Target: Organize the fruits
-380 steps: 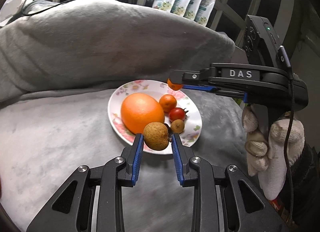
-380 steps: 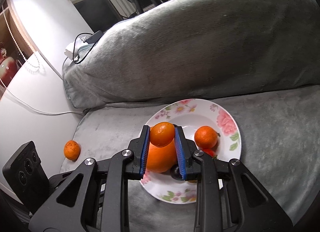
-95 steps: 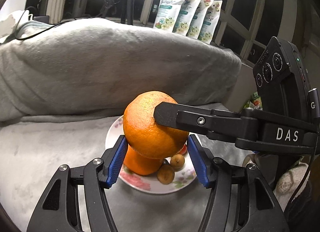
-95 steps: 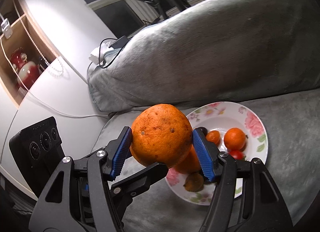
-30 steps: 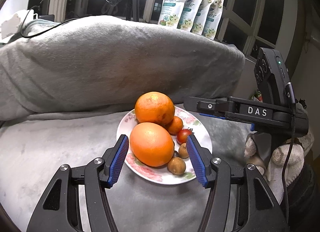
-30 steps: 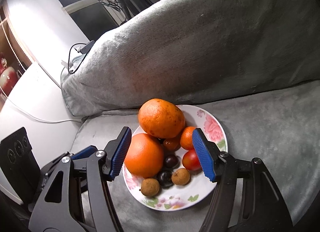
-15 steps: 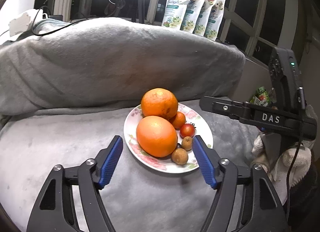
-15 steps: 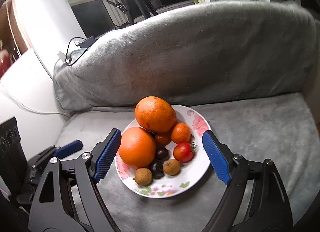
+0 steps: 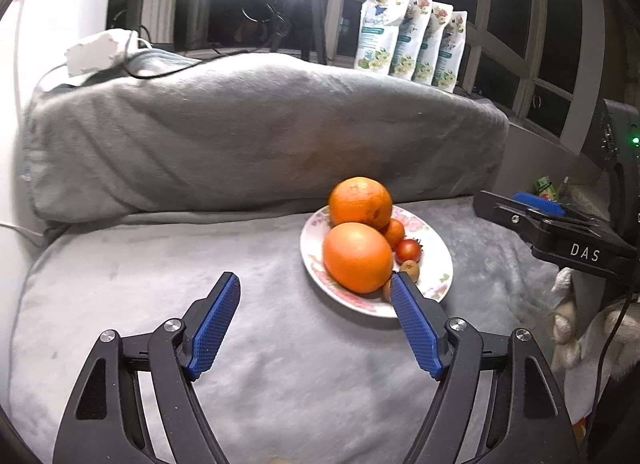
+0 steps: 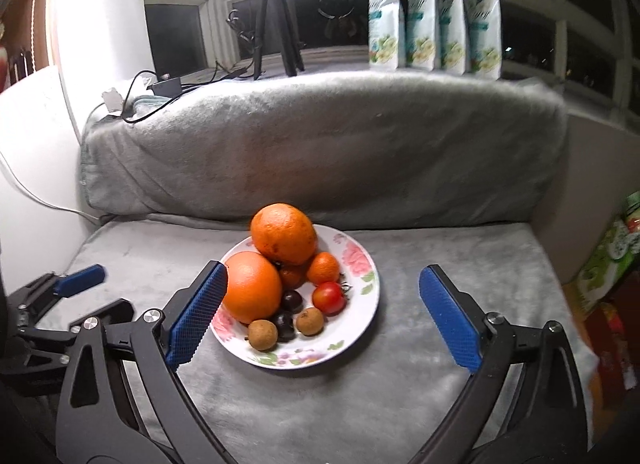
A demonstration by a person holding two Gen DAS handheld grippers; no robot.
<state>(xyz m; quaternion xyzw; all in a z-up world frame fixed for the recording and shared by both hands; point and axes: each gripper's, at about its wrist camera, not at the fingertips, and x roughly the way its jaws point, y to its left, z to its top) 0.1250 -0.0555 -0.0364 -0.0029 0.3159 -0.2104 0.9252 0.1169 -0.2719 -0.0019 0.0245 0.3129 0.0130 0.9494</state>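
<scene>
A white floral plate [image 10: 362, 264] on the grey sofa seat holds a pile of fruit: two big oranges [image 10: 284, 234], small tangerines [image 10: 324, 268], a red tomato [image 10: 329, 298], dark plums and brown longans [image 10: 262, 334]. The plate also shows in the left wrist view [image 9: 436, 264], with an orange [image 9: 358, 258] at its front. My left gripper [image 9: 316, 322] is open and empty, near and left of the plate. My right gripper [image 10: 322, 312] is open and empty, its fingers apart on either side of the plate, pulled back from it.
The grey sofa backrest [image 10: 320, 144] rises behind the plate. Several refill pouches [image 10: 432, 8] and a tripod [image 10: 276, 16] stand on the sill. A white adapter with cables [image 9: 100, 52] lies on the backrest's left end. Packages [image 10: 608, 256] sit beyond the seat's right edge.
Both grippers have pulled back and up from the plate and opened wider. The second big orange, held 3 s ago, now rests on the pile.
</scene>
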